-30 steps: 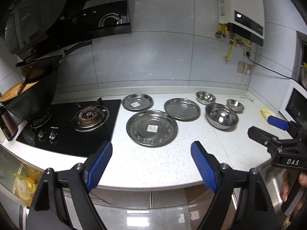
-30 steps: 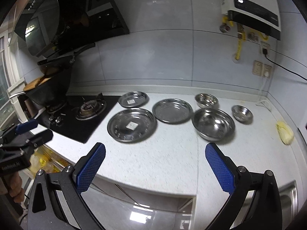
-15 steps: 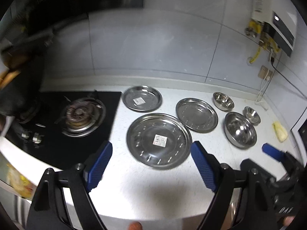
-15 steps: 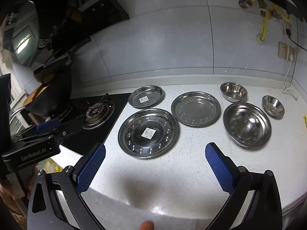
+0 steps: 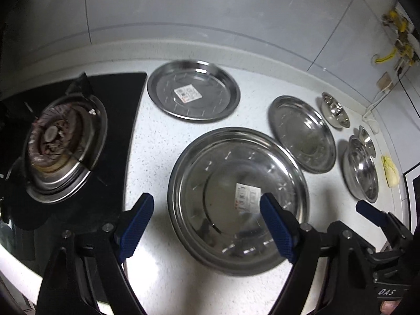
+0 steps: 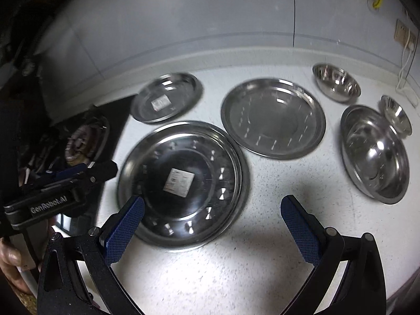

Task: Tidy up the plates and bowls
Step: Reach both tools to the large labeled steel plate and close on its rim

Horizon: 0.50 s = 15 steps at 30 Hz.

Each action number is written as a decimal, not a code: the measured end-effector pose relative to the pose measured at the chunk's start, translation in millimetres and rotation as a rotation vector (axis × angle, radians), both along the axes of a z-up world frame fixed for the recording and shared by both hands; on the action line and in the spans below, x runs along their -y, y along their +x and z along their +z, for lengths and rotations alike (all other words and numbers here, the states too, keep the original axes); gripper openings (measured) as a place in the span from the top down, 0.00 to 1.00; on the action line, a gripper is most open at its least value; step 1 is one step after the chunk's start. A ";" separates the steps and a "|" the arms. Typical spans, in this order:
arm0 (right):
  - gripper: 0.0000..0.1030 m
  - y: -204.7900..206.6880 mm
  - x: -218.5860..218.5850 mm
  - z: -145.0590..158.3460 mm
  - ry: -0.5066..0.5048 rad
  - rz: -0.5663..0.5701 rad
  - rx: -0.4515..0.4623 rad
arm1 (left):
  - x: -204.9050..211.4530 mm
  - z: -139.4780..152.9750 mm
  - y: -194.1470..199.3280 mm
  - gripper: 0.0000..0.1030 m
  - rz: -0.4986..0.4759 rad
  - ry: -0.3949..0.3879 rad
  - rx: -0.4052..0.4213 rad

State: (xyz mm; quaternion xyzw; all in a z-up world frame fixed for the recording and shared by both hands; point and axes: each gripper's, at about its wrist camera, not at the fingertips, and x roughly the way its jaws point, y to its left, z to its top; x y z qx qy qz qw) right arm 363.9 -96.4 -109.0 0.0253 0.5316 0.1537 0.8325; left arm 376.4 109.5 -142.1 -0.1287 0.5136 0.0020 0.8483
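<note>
Left wrist view shows both my tongs, left [image 5: 203,232] and right [image 6: 212,225], spread wide and empty above the big plate [image 5: 237,197], with two smaller plates and three bowls lying separately on the tabletop [image 6: 236,267] beyond it, nothing stacked yet.

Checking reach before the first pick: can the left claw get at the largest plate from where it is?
Probably yes. The left claw is open and empty, and the largest plate lies directly ahead on the counter, nothing stacked on it; the neighbouring medium plate sits apart, leaving the near rim free.
</note>
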 end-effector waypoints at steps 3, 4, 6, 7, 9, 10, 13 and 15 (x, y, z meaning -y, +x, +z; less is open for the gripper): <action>0.01 12.3 -2.8 -10.6 -0.010 0.003 -0.024 | -1.4 -10.5 12.5 0.20 -0.004 -0.003 -0.026; 0.01 16.8 -3.9 -14.8 -0.012 0.011 -0.031 | -2.6 -13.9 16.6 0.20 0.000 -0.002 -0.031; 0.01 24.2 -6.8 -23.4 -0.012 0.029 -0.049 | -2.2 -21.5 23.4 0.20 0.002 -0.005 -0.048; 0.01 27.8 -7.3 -28.8 -0.010 0.042 -0.060 | -1.6 -25.6 25.0 0.20 0.004 -0.006 -0.059; 0.01 33.1 -7.4 -37.3 0.003 0.063 -0.080 | 0.6 -34.1 27.6 0.20 0.013 -0.001 -0.079; 0.01 35.1 -6.2 -41.5 0.016 0.077 -0.092 | 1.3 -37.6 28.3 0.20 0.022 0.000 -0.089; 0.04 40.9 -3.0 -51.5 0.042 0.113 -0.123 | 4.1 -46.3 31.2 0.21 0.047 0.000 -0.113; 0.18 45.4 -1.7 -57.1 0.056 0.137 -0.146 | 5.6 -49.4 33.1 0.21 0.065 -0.002 -0.118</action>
